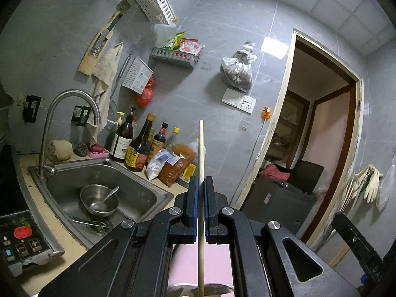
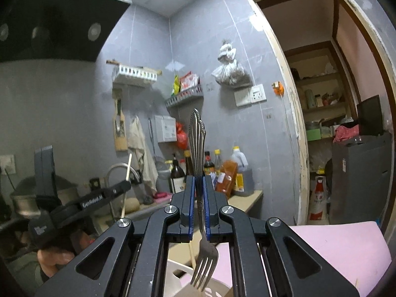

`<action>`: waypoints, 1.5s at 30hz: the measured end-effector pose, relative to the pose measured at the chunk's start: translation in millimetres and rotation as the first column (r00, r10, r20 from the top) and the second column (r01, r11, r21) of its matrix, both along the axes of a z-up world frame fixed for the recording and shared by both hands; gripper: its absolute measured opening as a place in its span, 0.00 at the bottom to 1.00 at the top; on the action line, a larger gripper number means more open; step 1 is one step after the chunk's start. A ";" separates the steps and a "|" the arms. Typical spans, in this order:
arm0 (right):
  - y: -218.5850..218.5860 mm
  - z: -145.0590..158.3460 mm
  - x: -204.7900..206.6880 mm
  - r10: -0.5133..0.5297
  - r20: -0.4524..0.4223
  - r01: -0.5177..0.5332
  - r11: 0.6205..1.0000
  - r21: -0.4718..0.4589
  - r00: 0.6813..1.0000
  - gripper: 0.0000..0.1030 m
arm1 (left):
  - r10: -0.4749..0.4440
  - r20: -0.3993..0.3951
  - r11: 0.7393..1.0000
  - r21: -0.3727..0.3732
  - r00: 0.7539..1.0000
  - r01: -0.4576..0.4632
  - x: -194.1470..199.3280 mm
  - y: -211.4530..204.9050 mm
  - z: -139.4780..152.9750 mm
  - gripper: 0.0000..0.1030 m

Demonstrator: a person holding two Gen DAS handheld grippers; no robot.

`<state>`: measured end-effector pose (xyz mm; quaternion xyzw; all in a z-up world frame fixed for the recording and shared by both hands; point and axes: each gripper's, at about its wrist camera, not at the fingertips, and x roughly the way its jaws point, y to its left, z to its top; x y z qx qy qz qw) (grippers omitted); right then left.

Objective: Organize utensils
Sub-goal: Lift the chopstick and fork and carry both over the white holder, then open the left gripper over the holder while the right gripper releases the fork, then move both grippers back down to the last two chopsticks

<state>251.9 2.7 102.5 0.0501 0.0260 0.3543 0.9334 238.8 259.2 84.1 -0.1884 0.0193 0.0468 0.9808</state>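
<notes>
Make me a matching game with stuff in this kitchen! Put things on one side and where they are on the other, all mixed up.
Things:
1. fork
2. chopstick
3. metal bowl
4. plastic bag

Places:
A. in the sink
B. hanging on the wall
C. in the right gripper
D. in the left gripper

Pairs: 1-C, 2-D, 3-A, 4-B

Two level wrist views, close behind jaws, sharing tiled kitchen wall (image 1: 222, 24).

A pale wooden chopstick (image 1: 201, 163) stands upright above the white holder (image 2: 180, 272). A silver fork (image 2: 201, 198) with a scalloped handle hangs upright, tines down, just over that holder.
</notes>
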 end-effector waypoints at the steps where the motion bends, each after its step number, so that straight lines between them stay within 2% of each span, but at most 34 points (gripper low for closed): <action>1: 1.4 -2.0 0.4 -0.002 0.000 0.002 1.000 -0.010 1.000 0.03 | -0.002 -0.001 1.000 0.005 1.000 0.002 1.8 0.1 -1.9 0.02; 10: 8.2 -17.7 -5.3 0.019 0.000 -0.019 0.997 -0.079 1.000 0.03 | -0.011 -0.043 0.998 0.060 0.999 0.013 5.9 -9.7 -23.0 0.02; 14: 6.1 -19.5 -10.8 0.029 0.005 -0.028 0.995 -0.095 1.000 0.03 | -0.048 -0.082 0.996 0.072 0.996 0.054 2.0 -16.1 -32.3 0.02; 21: -10.3 -15.5 -18.8 0.007 0.004 -0.007 0.995 -0.100 1.000 0.10 | -0.116 -0.135 0.990 0.067 0.984 0.126 -6.7 -23.9 -32.4 0.05; 23: -18.0 -13.4 -20.9 -0.003 0.002 0.003 0.996 -0.092 1.000 0.18 | -0.127 -0.139 0.988 0.072 0.982 0.138 -10.3 -27.8 -29.1 0.11; 25: -26.5 -10.8 -22.7 -0.018 0.002 0.018 0.996 -0.086 1.000 0.20 | -0.140 -0.143 0.986 0.075 0.980 0.152 -13.7 -32.4 -26.1 0.23; 29: -42.5 -3.4 -26.9 -0.045 0.008 0.046 0.996 -0.078 0.999 0.23 | -0.151 -0.163 0.984 0.071 0.975 0.164 -16.6 -42.9 -19.4 0.27; 36: -80.2 11.2 -38.4 -0.115 0.039 0.117 0.992 -0.045 0.993 0.27 | -0.186 -0.151 0.977 0.078 0.971 0.200 -26.7 -73.3 -5.5 0.50; 37: -86.4 13.5 -39.8 -0.128 0.042 0.130 0.991 -0.036 0.991 0.32 | -0.192 -0.149 0.976 0.078 0.970 0.205 -27.3 -77.9 -3.4 0.54; 38: -92.3 15.1 -41.0 -0.141 0.044 0.143 0.989 -0.027 0.989 0.42 | -0.196 -0.147 0.974 0.081 0.969 0.210 -28.5 -84.2 -1.3 0.56; 42: -119.4 19.9 -49.7 -0.199 0.068 0.199 0.980 0.001 0.978 0.50 | -0.214 -0.131 0.968 0.102 0.968 0.228 -32.3 -107.9 6.2 0.76; 45: -136.8 21.2 -56.1 -0.240 0.089 0.241 0.971 0.000 0.967 0.65 | -0.228 -0.116 0.964 0.117 0.967 0.241 -36.1 -125.6 9.6 0.88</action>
